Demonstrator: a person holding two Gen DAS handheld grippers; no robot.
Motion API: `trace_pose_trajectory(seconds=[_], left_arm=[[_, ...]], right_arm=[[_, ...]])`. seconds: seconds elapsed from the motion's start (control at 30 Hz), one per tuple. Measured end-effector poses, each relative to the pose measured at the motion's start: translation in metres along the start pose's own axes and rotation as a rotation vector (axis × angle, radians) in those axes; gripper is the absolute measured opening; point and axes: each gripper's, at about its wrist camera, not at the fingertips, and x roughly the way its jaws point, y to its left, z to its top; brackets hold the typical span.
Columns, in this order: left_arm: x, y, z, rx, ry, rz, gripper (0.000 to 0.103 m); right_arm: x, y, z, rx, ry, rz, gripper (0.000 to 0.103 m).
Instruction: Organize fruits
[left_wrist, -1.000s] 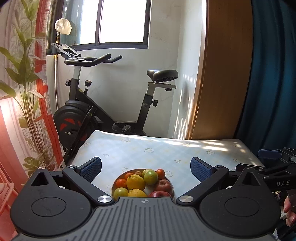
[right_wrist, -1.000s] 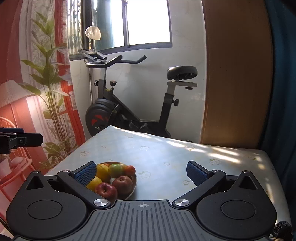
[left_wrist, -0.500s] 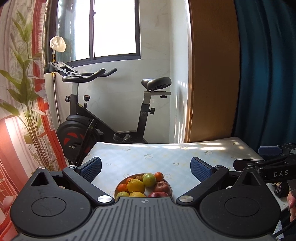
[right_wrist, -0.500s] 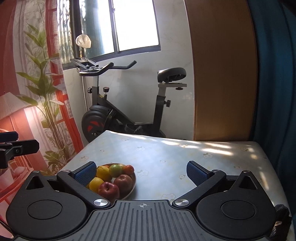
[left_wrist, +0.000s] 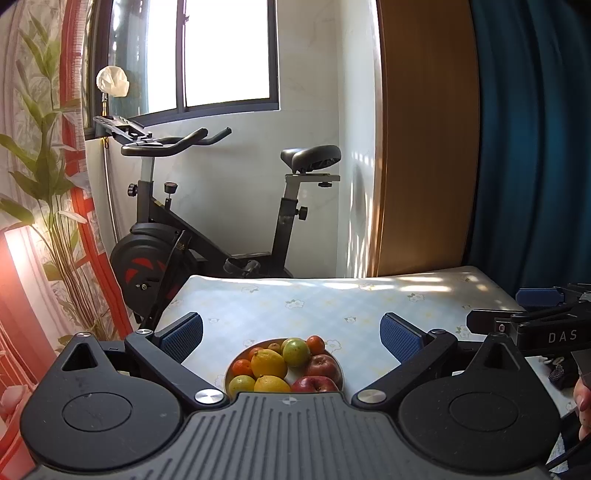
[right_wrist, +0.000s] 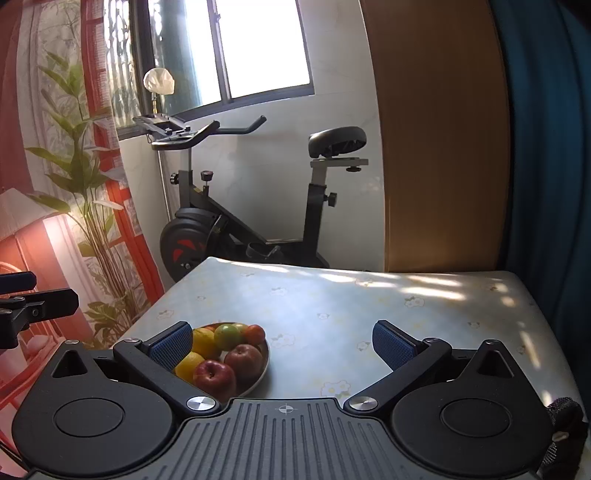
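A round plate (left_wrist: 340, 371) piled with fruit sits on the near part of a table (left_wrist: 314, 306) with a pale flowered cloth. On it are lemons (left_wrist: 268, 363), a green fruit (left_wrist: 296, 351), small oranges (left_wrist: 316, 344) and red apples (left_wrist: 323, 365). My left gripper (left_wrist: 291, 334) is open and empty, held just above and before the plate. My right gripper (right_wrist: 284, 345) is open and empty, to the right of the plate (right_wrist: 264, 369); its left finger hides part of the fruit. The red apples (right_wrist: 216, 376) lie nearest in the right wrist view.
A black exercise bike (left_wrist: 207, 236) stands behind the table's far edge under a window. A curtain with a plant print (left_wrist: 37, 221) hangs at left, a wooden panel (left_wrist: 424, 147) and blue curtain (left_wrist: 535, 147) at right. The right gripper's body (left_wrist: 535, 325) shows at the right edge.
Both grippers have pulled back and tilted up a little, so the plate sits lower and the room shows more. Both stay open and empty. The fruit has not moved.
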Motion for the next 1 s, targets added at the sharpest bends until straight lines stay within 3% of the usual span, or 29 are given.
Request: trace_pose_trajectory(seconds=[1.0], left_arm=[[0.0011,-0.0036,-0.0028,-0.004,0.018,0.014,0.103]], right_arm=[[0.0004,-0.0017,-0.0029,0.006,-0.002,0.0,0.103]])
